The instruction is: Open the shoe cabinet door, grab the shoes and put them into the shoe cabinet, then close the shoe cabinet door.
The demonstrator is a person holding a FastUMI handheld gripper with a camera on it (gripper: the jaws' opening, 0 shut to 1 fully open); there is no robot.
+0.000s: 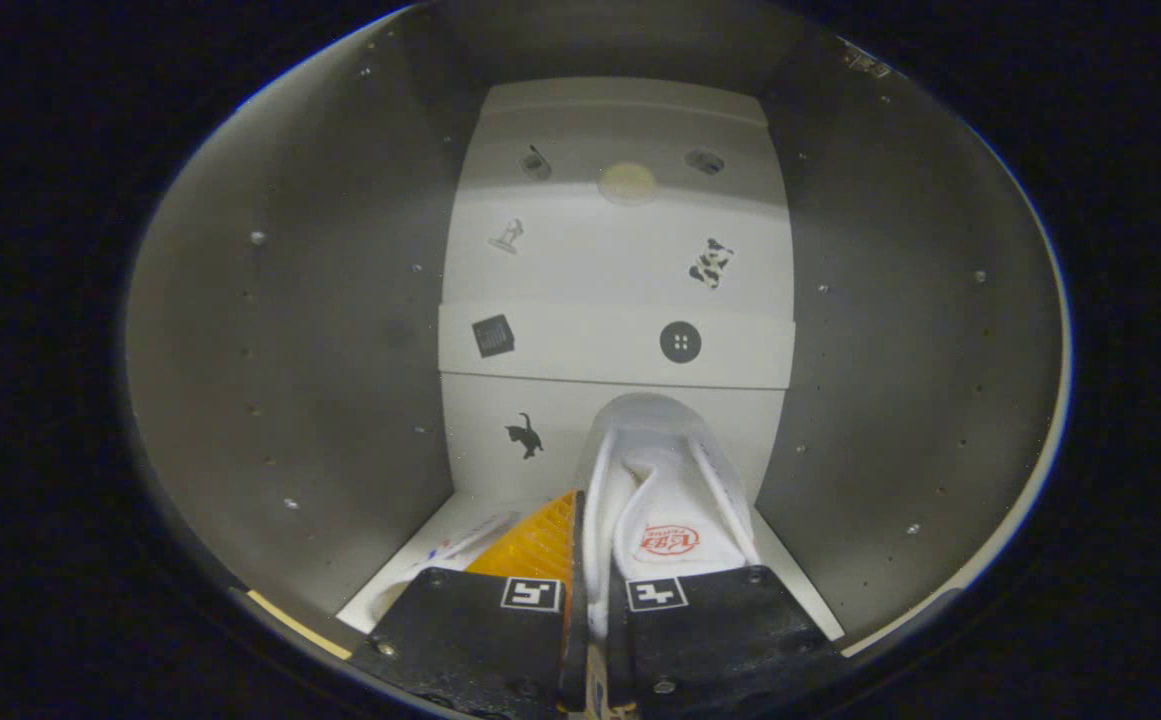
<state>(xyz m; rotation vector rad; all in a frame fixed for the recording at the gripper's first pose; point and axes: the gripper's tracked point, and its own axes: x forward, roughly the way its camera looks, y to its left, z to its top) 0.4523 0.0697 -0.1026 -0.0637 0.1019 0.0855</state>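
— What is the gripper (588, 612) holding?

— A white fabric shoe with a red logo printed on its insole (662, 500). Both fingers are closed on the near edge of its side wall, with only a thin gap between them where the fabric is pinched.

— Which way does the shoe run?

— Its long axis runs straight away from the fingers — the opening is near them, the rounded toe far, toward the back wall. Whether the toe touches that wall I cannot tell.

— And where is it?

— Inside the pale grey-white shoe cabinet (290, 330), over the white floor panel (460, 525), between the two side walls. A second white shoe with a ribbed yellow-orange sole (532, 545) lies just left of it, sole turned up. Small dark stickers (680, 342) dot the stepped back wall.
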